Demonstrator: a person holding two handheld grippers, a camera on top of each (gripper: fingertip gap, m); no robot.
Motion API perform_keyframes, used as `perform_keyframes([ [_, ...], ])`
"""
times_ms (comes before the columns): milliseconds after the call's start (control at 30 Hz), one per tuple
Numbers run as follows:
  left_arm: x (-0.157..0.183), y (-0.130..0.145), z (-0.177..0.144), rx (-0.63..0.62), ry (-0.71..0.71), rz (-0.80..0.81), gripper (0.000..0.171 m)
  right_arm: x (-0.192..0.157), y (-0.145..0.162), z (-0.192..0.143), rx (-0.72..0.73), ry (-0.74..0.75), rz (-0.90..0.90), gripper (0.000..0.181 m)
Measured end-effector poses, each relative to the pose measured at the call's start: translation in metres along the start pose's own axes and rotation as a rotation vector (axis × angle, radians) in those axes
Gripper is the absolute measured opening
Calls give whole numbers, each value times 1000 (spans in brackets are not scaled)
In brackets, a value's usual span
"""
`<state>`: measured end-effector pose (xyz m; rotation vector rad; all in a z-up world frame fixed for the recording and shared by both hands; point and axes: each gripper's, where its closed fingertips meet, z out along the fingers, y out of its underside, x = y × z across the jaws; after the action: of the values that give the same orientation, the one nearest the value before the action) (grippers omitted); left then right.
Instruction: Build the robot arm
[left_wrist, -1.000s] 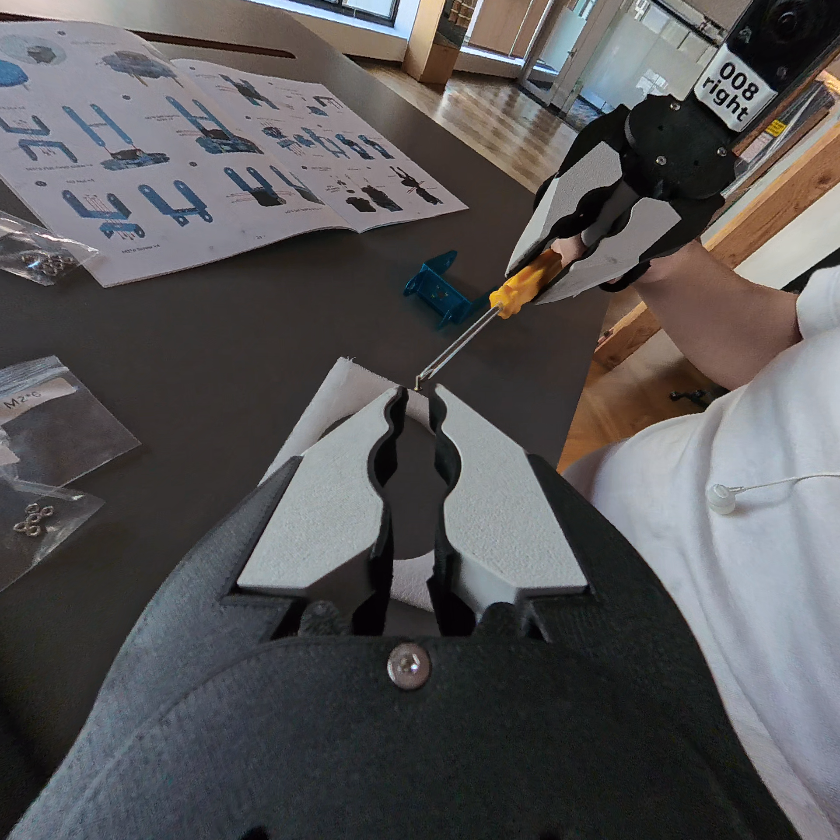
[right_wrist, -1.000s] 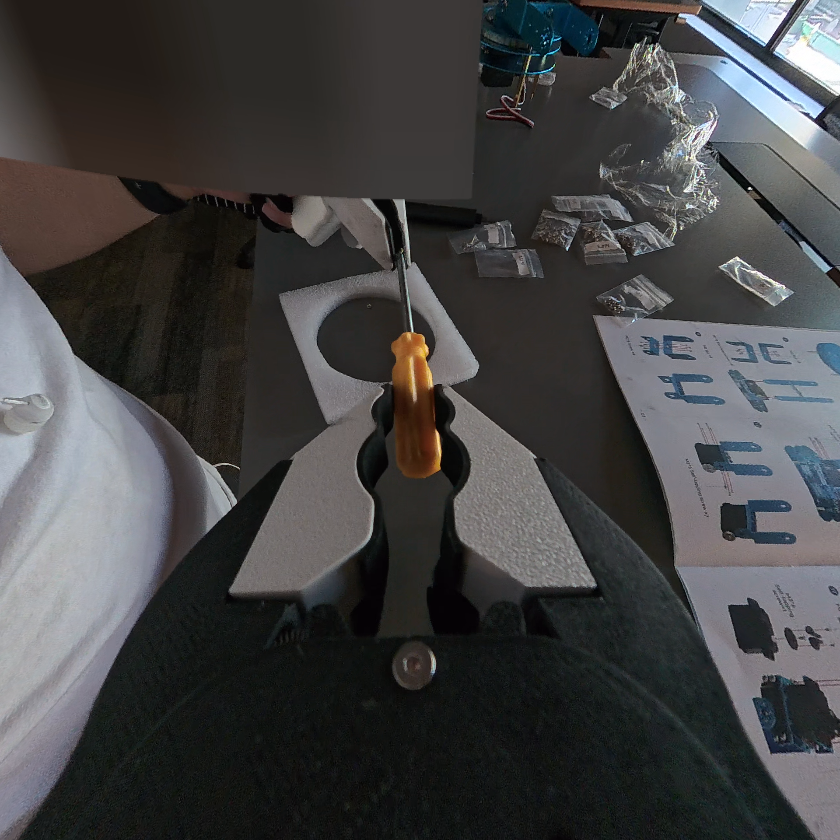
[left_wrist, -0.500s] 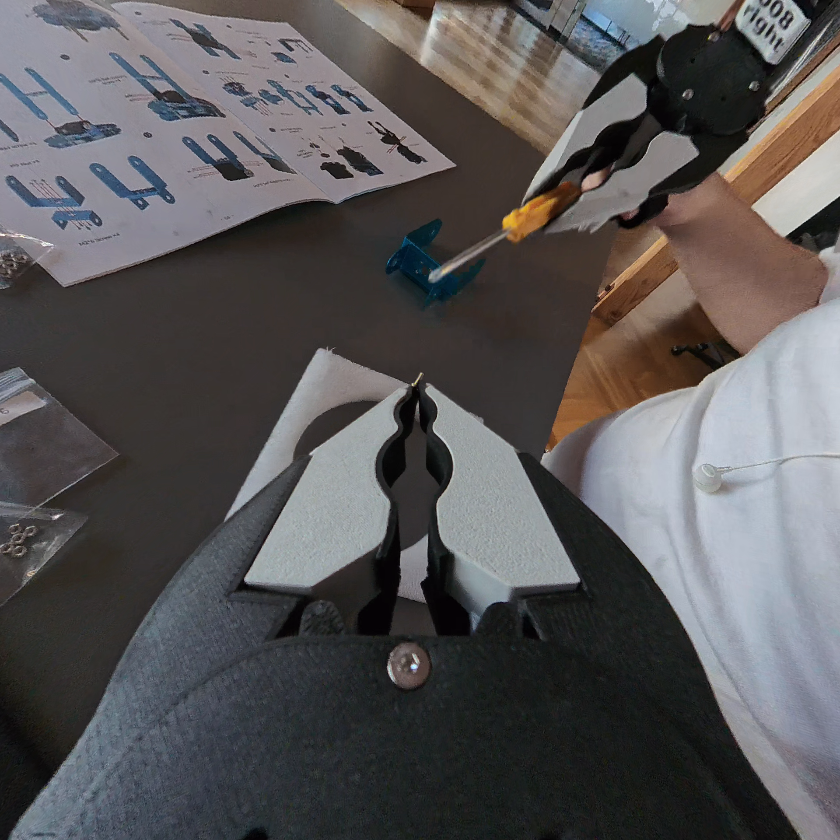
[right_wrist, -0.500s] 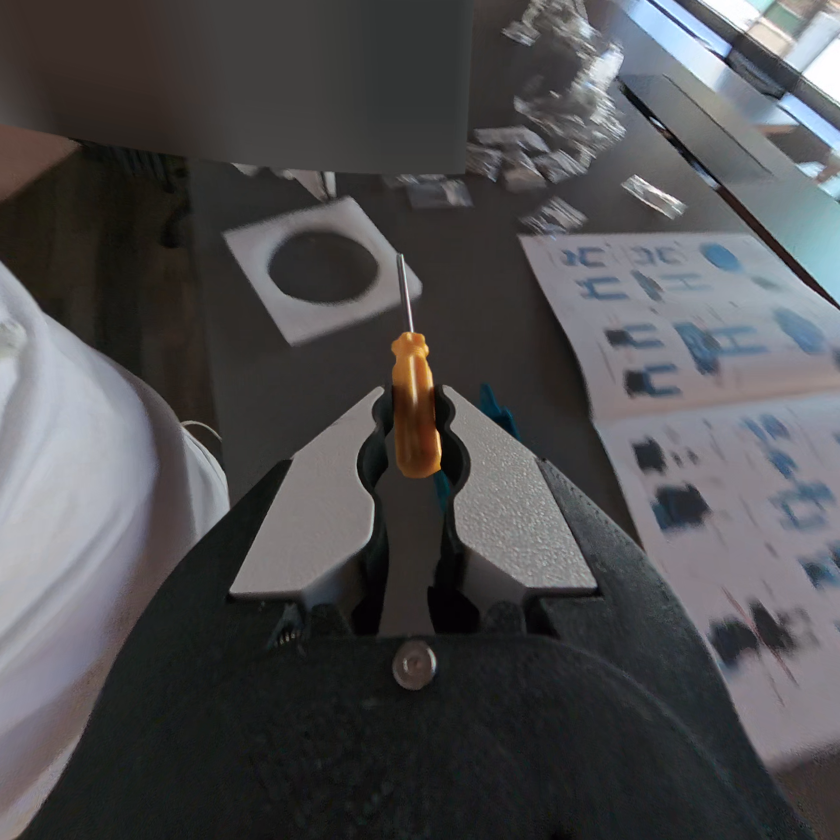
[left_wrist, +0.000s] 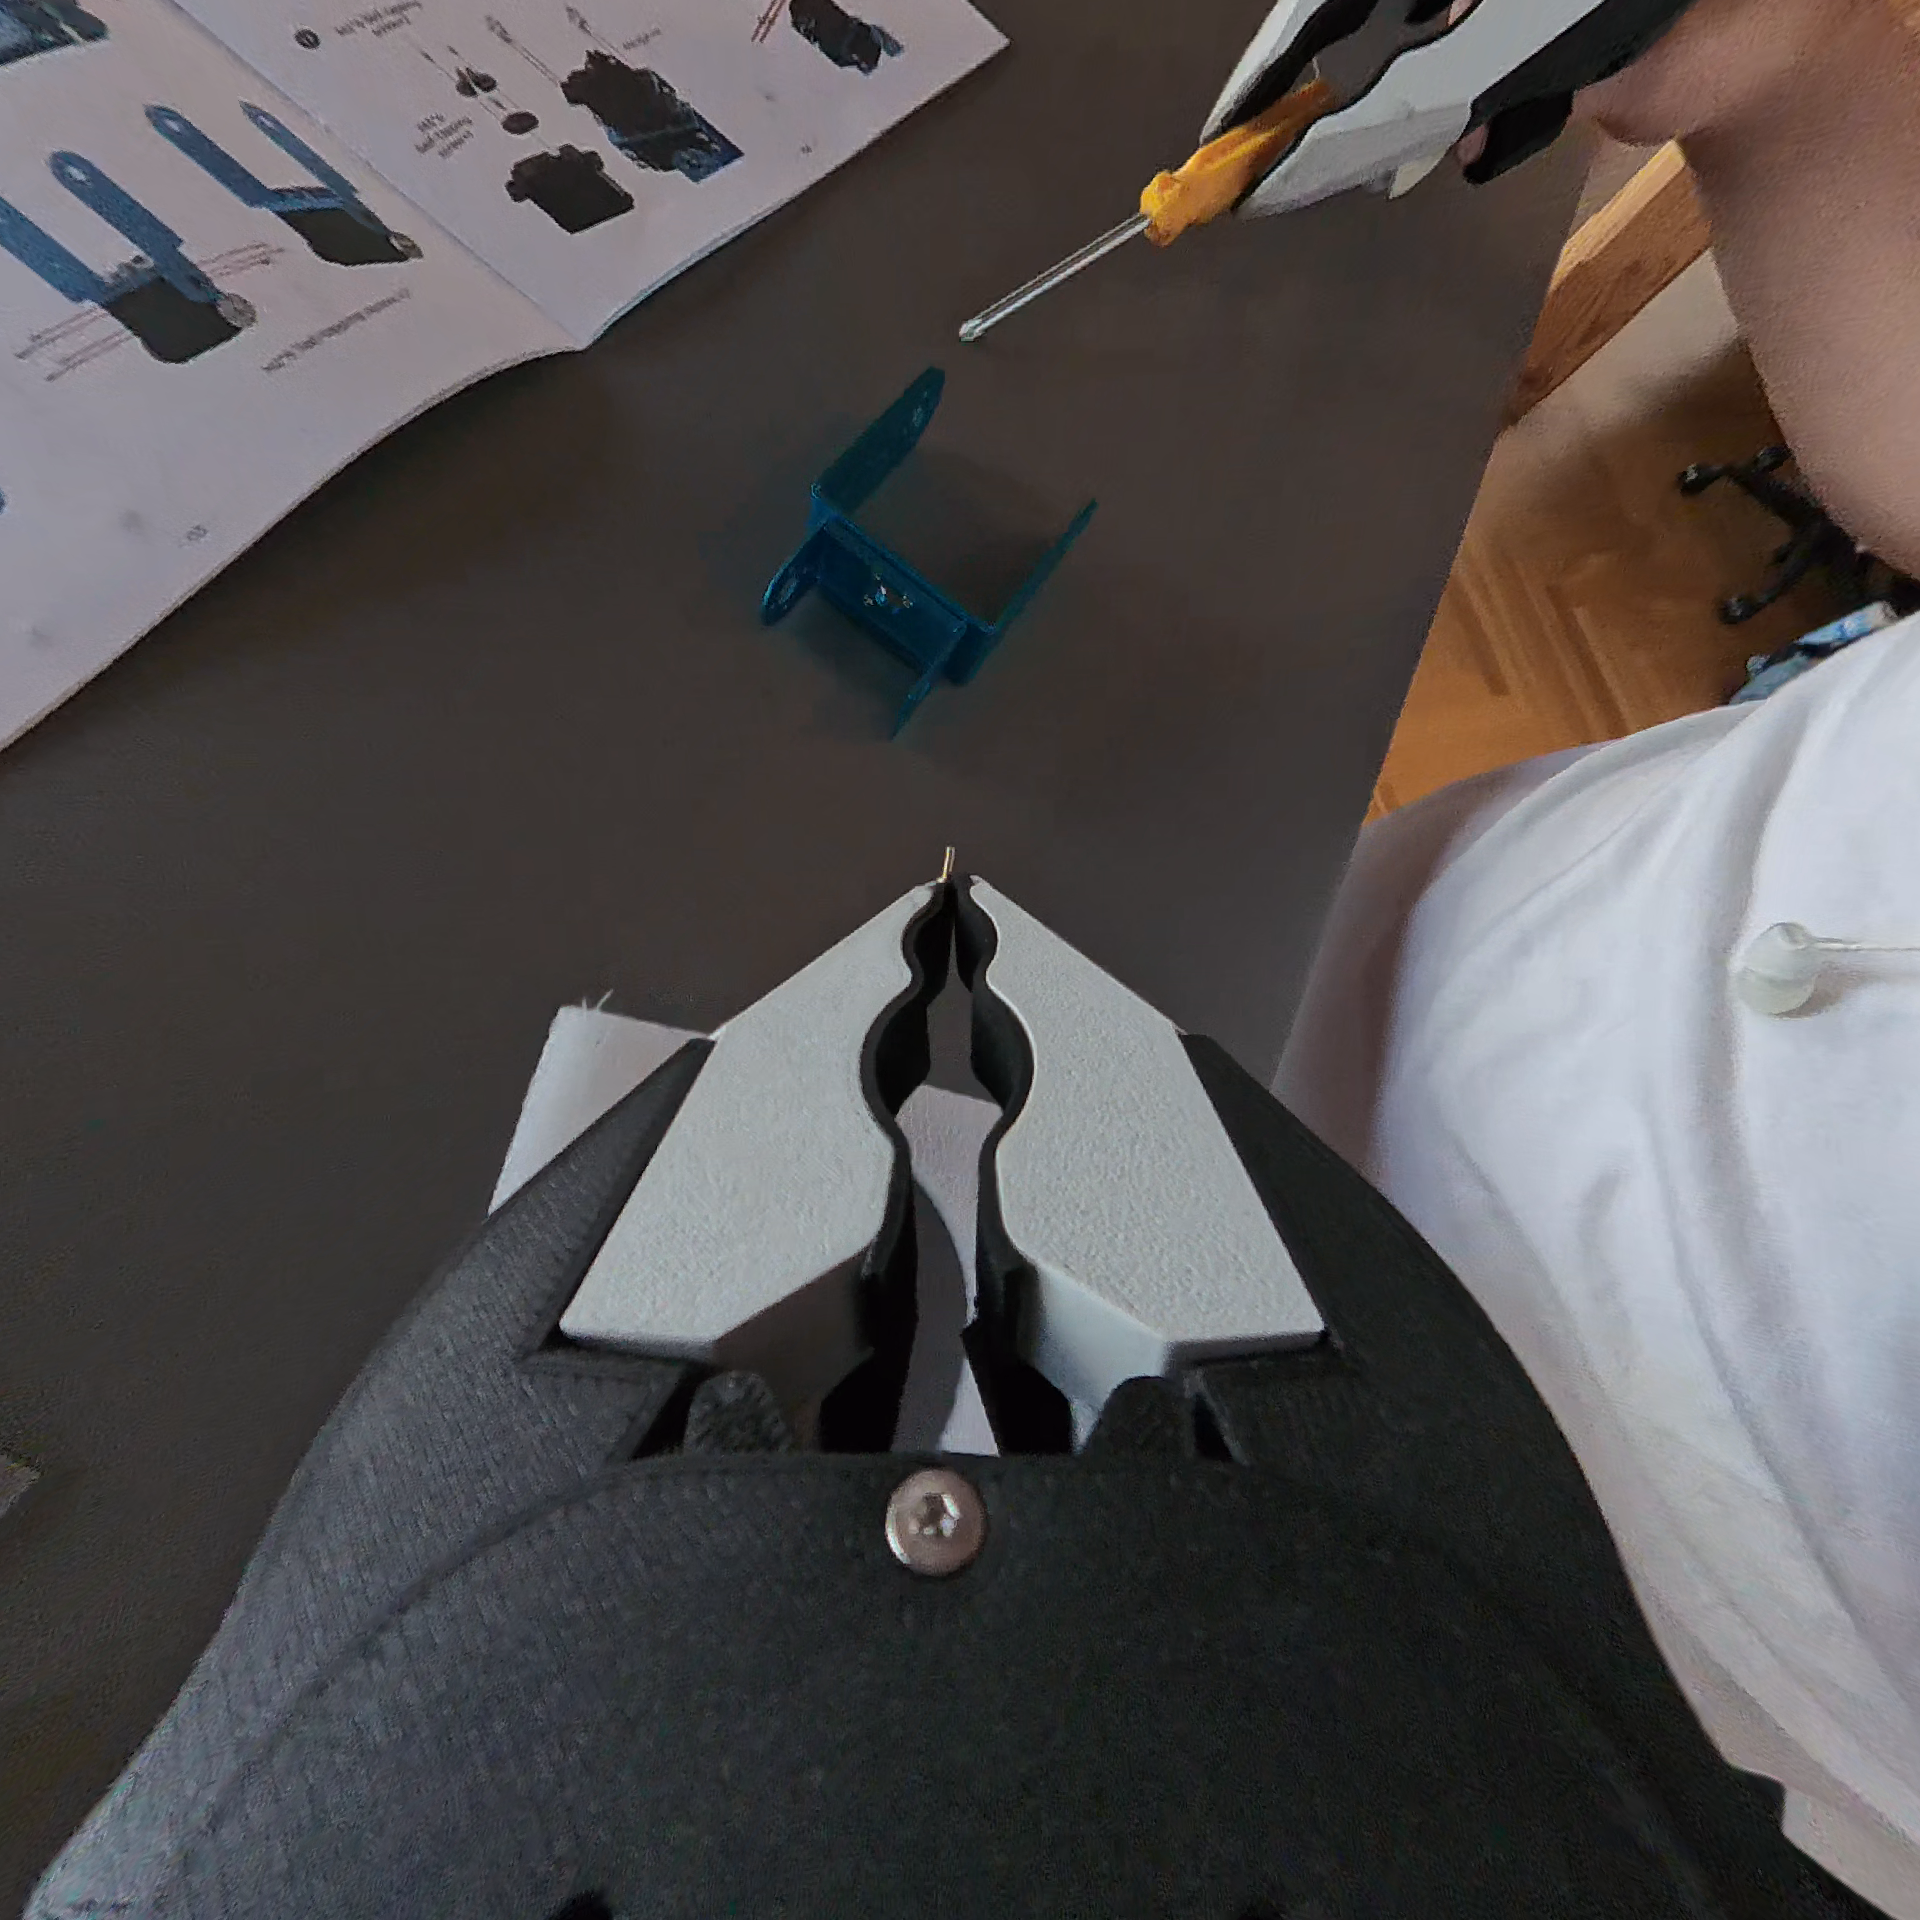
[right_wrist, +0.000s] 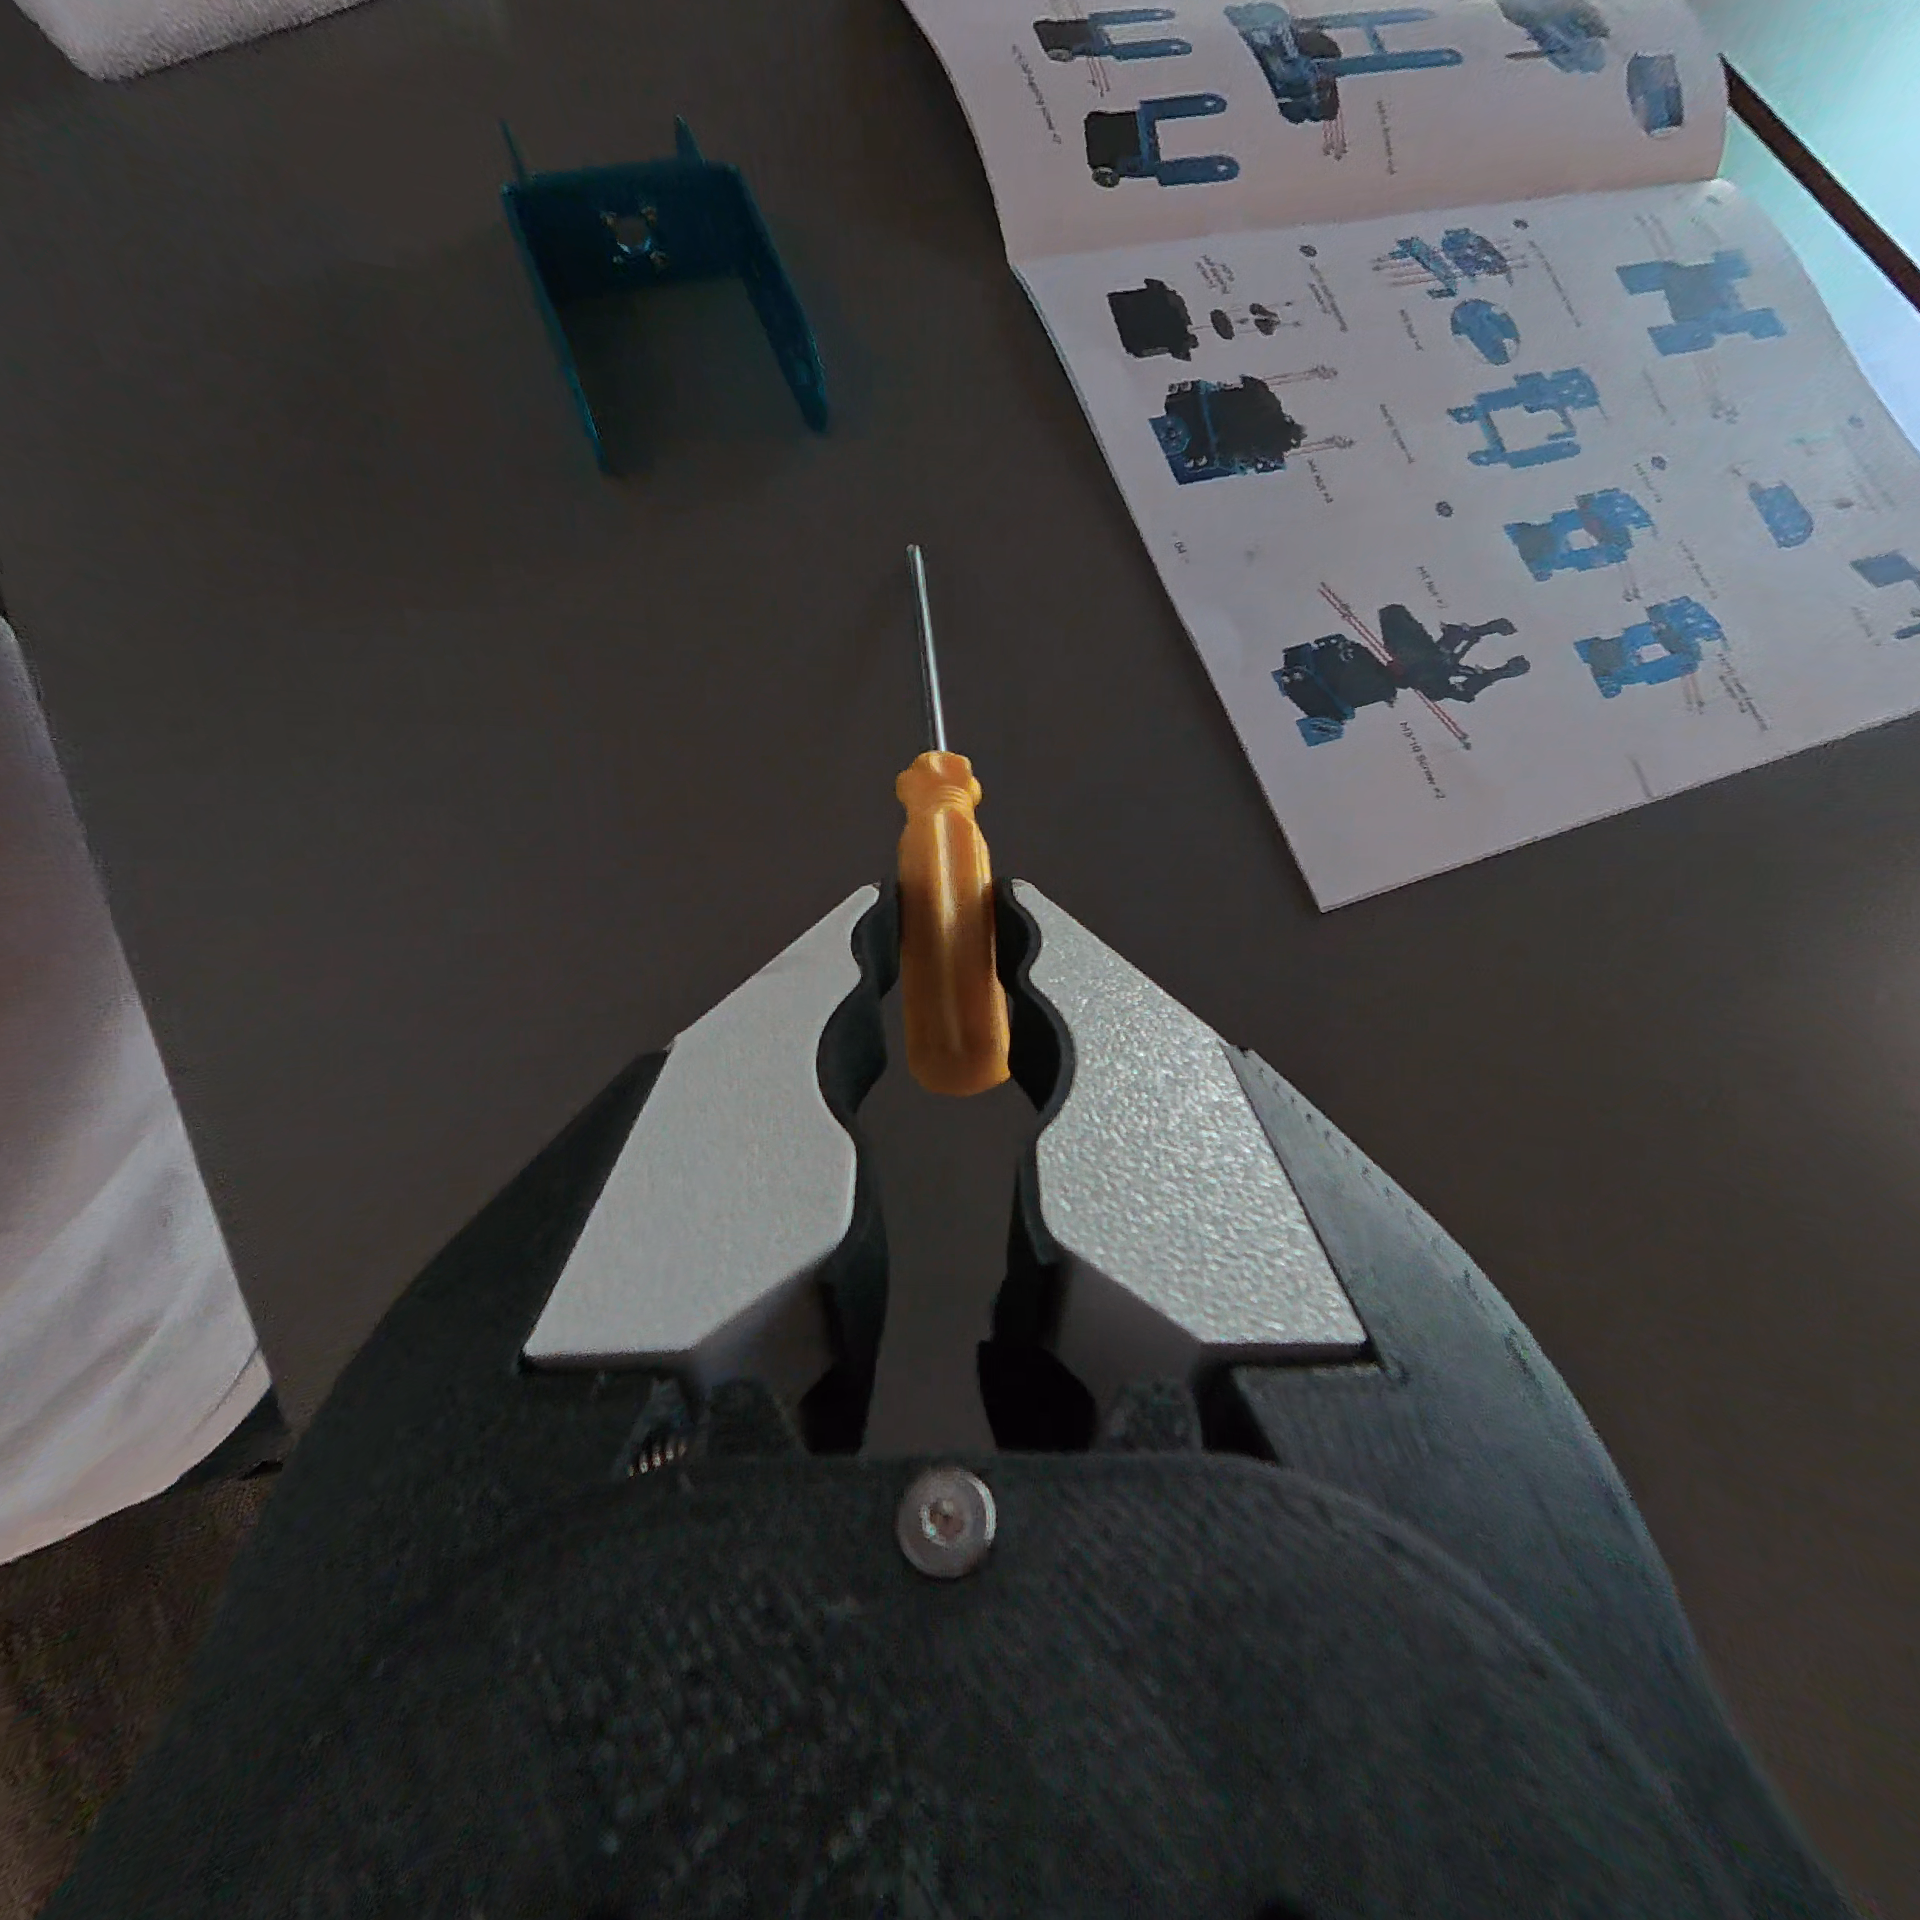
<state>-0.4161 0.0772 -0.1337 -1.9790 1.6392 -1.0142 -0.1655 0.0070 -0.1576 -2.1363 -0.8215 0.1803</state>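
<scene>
Here, right gripper (right_wrist: 945, 914) clamped on orange screwdriver (right_wrist: 951, 935), left gripper (left_wrist: 948, 891) pinching a tiny screw (left_wrist: 947, 862), blue bracket (left_wrist: 914, 582) just beyond.

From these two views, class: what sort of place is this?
Probably a hobby or workshop table for kit assembly: an open instruction booklet with diagrams, a blue metal bracket, and a yellow-handled screwdriver gripped in the right tongs.

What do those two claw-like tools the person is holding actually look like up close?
Each gripper, left and right, has a broad black, textured plastic body with one silver screw at its centre. From it reach two pale grey, wedge-shaped fingers with a grainy surface and wavy black inner edges. No cables show on either. The person wears a white short-sleeved shirt with a thin white wire across it.
</scene>
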Motion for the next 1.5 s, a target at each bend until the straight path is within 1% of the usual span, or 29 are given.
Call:
perform_keyframes([
  [100,-1,-2,16,-67,-26,-6,0,2,8,8,-16,-46,-32,17],
  [167,1,-4,22,-87,-31,-31,0,2,5,9,6,-75,-64,19],
  [233,4,-6,26,-90,-44,-60,0,6,-6,7,19,-76,-68,35],
  [267,5,-6,27,-93,-56,-73,0,7,-16,5,31,-85,-80,40],
  [333,6,-6,25,-99,-88,-78,0,0,-45,10,70,-128,-111,39],
  [400,4,-6,22,-113,-125,-72,0,-16,-74,29,79,-193,-142,40],
  [433,3,-6,19,-120,-134,-66,0,-25,-84,43,58,-226,-173,41],
  [500,1,-8,15,-135,-147,-45,0,-32,-100,71,32,-232,-251,42],
  [567,-3,-9,11,-156,-146,-10,0,-34,-108,93,-2,-232,-289,37],
  [600,-5,-8,10,-170,-144,11,0,-36,-106,100,-34,-249,-298,32],
  [667,-12,-6,8,-196,-130,49,0,-38,-100,111,-81,-269,-304,26],
  [767,-21,0,8,-240,-81,101,0,-43,-96,121,-106,-295,-260,23],
  [833,-28,5,11,-284,-53,146,0,-48,-94,124,-116,-320,-265,3],
  [933,-35,13,17,-347,-3,226,0,-51,-97,126,-91,-319,-249,2],
  [1000,-40,14,19,-364,19,266,0,-50,-98,127,-88,-301,-218,2],
  [1100,-48,5,11,-303,32,253,0,-48,-97,127,-87,-275,-200,3],
  [1200,-50,-1,-6,-208,64,165,1,-49,-97,129,-86,-270,-188,3],
  [1233,-50,1,-11,-190,69,135,8,-50,-96,130,-88,-275,-195,3],
  [1300,-54,12,-19,-181,35,90,17,-50,-97,131,-84,-290,-209,2],
  [1367,-54,23,-22,-170,-9,65,20,-51,-97,130,-94,-311,-209,2],
  [1433,-49,27,-24,-129,-41,35,20,-47,-97,118,-99,-297,-206,9],
  [1467,-46,27,-26,-99,-52,18,20,-39,-97,106,-87,-250,-196,16],
  [1500,-44,27,-28,-76,-68,1,19,-31,-95,90,-73,-204,-171,19],
])
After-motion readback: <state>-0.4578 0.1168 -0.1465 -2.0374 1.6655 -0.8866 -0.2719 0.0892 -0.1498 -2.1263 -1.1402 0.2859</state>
